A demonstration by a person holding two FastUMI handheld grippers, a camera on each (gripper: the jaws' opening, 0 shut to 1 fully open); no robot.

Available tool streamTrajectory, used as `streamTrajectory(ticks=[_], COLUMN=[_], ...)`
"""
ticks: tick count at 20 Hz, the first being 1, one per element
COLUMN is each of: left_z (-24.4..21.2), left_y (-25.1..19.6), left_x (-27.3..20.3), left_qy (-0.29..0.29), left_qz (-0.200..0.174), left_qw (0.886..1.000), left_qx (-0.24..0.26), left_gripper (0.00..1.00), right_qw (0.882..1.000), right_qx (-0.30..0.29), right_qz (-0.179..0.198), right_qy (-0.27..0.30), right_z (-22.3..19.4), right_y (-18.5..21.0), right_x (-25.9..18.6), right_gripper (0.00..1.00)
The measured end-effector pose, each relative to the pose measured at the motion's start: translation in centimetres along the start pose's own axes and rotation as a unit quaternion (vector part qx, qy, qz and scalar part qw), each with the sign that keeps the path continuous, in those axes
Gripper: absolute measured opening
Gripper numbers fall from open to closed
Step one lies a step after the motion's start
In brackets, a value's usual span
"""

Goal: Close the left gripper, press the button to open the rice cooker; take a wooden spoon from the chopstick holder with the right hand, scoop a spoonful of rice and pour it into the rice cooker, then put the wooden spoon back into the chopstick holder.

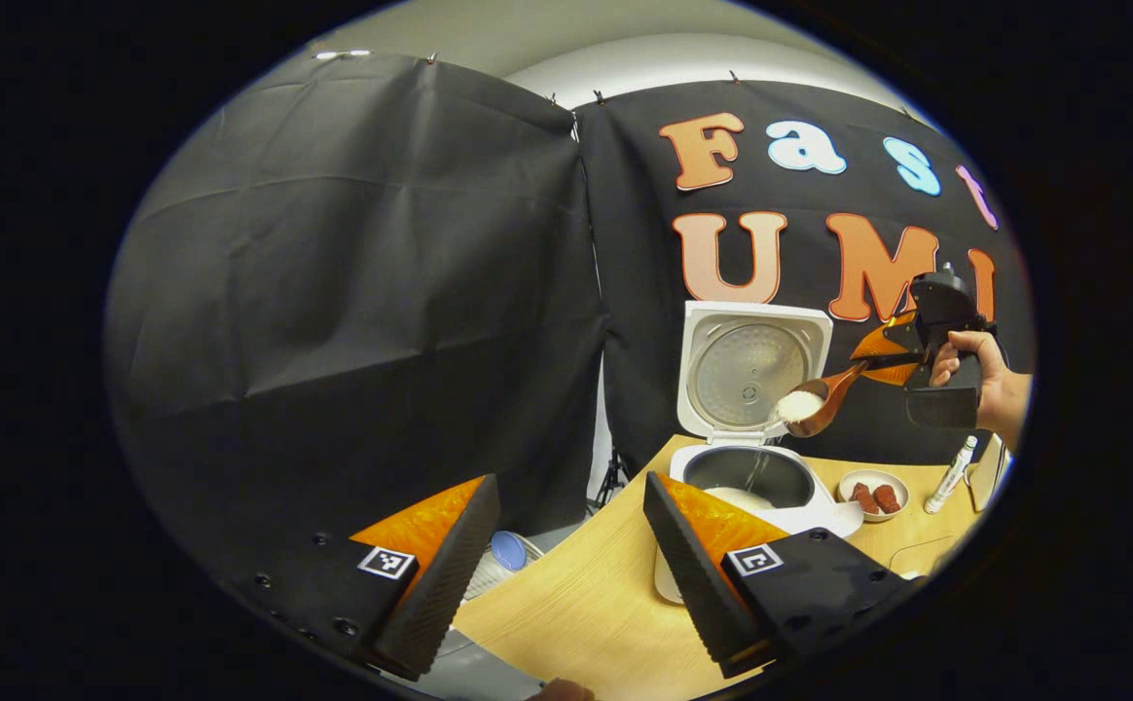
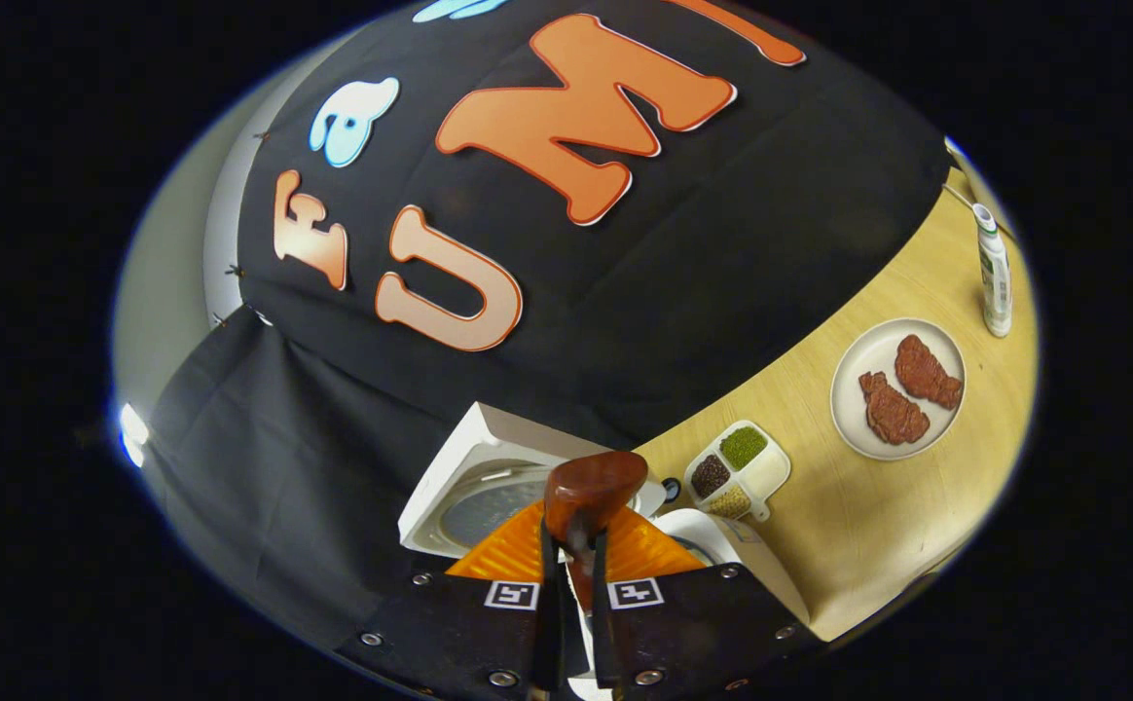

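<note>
In the left gripper view, the left gripper (image 1: 566, 574) hangs with its fingers spread wide and nothing between them, above the wooden table (image 1: 586, 613). Beyond it the rice cooker (image 1: 756, 467) stands with its lid (image 1: 753, 370) raised. The right gripper (image 1: 873, 358), in a hand (image 1: 975, 375), holds the wooden spoon (image 1: 824, 397), heaped with rice (image 1: 800, 404), above the pot.

In the right gripper view, the right gripper's fingers (image 2: 542, 604) pinch the spoon's handle. On the table lie a sectioned grain dish (image 2: 737, 469), a plate (image 2: 897, 387) with two brown pieces, and a bottle (image 2: 993, 277).
</note>
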State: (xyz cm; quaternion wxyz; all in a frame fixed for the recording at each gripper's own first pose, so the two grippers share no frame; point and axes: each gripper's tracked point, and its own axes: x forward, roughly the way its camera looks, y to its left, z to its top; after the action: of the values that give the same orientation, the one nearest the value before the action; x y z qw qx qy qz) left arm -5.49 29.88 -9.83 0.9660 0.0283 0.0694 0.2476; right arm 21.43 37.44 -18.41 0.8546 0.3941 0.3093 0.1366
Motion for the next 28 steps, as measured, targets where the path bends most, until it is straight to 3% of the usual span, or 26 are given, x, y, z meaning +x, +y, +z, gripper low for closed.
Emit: streamTrajectory(ticks=[9,16,22,25,28], left_z=[-0.5,-0.6,-0.9,-1.0,-1.1], left_y=[-0.7,-1.9,-2.1,-1.9,-1.7], left_x=[0.7,1.0,1.0,1.0,1.0], left_qy=[0.006,0.006,0.008,0.011,0.012], left_qz=[-0.008,-0.019,-0.022,-0.021,-0.019], left_qw=[1.000,1.000,1.000,1.000,1.000], left_qx=[0.008,0.017,0.016,0.016,0.017], left_gripper=[1.00,1.00,1.00,1.00,1.00], right_qw=[0.989,0.960,0.924,0.895,0.858], right_qx=[-0.144,-0.277,-0.376,-0.439,-0.504], right_qz=[-0.006,0.014,0.038,0.055,0.072], right_qy=[-0.022,-0.036,-0.047,-0.055,-0.065], right_z=[-0.1,-1.0,-2.2,-3.2,-4.8], right_y=[1.9,4.5,6.8,8.2,9.2], right_x=[0.7,0.1,-0.7,-1.1,-1.7], right_gripper=[0.11,0.11,0.11,0.11,0.11])
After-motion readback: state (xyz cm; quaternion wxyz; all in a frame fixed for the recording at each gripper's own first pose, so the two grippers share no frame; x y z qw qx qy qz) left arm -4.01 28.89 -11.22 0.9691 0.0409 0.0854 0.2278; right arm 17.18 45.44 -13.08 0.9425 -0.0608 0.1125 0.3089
